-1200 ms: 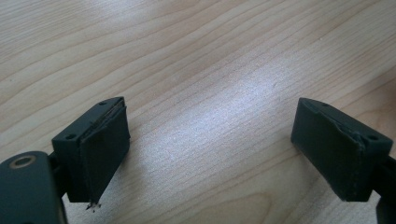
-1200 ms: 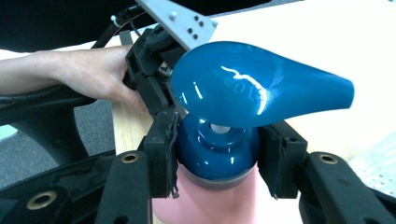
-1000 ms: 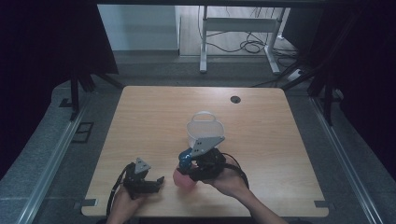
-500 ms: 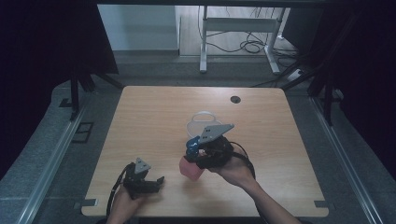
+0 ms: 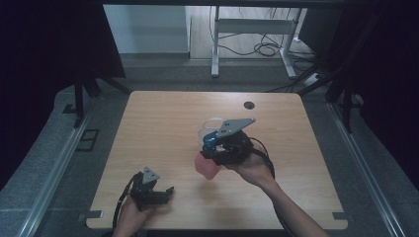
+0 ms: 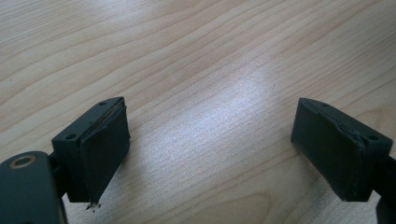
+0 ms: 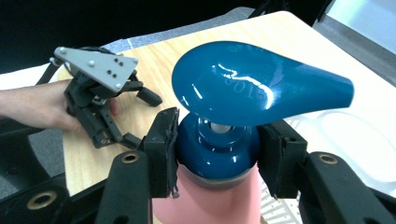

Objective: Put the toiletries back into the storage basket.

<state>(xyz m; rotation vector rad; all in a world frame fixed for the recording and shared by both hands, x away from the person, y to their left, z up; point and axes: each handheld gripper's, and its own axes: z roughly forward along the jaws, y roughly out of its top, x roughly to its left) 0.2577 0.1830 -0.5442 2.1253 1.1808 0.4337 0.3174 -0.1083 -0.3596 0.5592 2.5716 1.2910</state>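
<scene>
A pink bottle (image 5: 208,166) with a glossy blue pump top (image 7: 252,88) is held at its blue collar by my right gripper (image 7: 217,149), whose pads press on both sides. In the high view the right gripper (image 5: 217,154) holds the bottle tilted just above the middle of the wooden table (image 5: 163,123). Right behind it sits a clear plastic container (image 5: 208,125), also seen as a clear container (image 7: 348,140) past the bottle. My left gripper (image 5: 167,193) rests near the front left edge, open, with only bare wood between its jaws (image 6: 210,144). It shows as the left gripper (image 7: 140,119) beyond the bottle.
A small dark round hole (image 5: 248,104) lies near the table's far edge. Dark curtains and a metal frame (image 5: 215,44) stand beyond the table. Bare wood extends to the left and right of both grippers.
My right gripper has carried the pink bottle away from the front edge and slightly right, closer to the clear container. The left gripper has stayed in place.
</scene>
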